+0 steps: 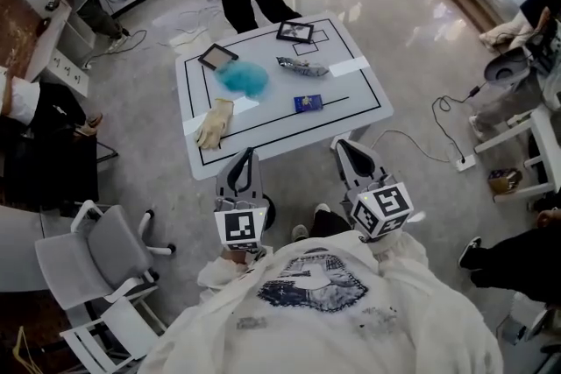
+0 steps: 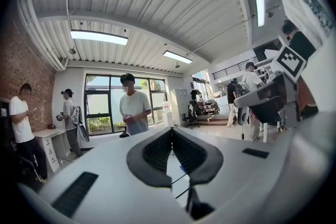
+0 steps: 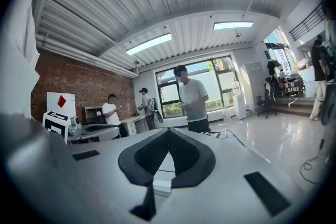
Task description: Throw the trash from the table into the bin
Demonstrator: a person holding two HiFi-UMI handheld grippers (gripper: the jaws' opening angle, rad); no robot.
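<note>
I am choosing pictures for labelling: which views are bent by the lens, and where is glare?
Left gripper view and right gripper view: strong fisheye bending, black corners, ceiling lamps blown out white. Head view: lines nearly straight, even light, table sharp, soft glare on the shiny floor.

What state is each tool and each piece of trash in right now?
Left tool: shut, empty.
Right tool: shut, empty.
Glove: lying flat on the table.
Blue puff: on the table, untouched.
Silver wrapper: crumpled, on the table.
Blue packet: flat on the table.
</note>
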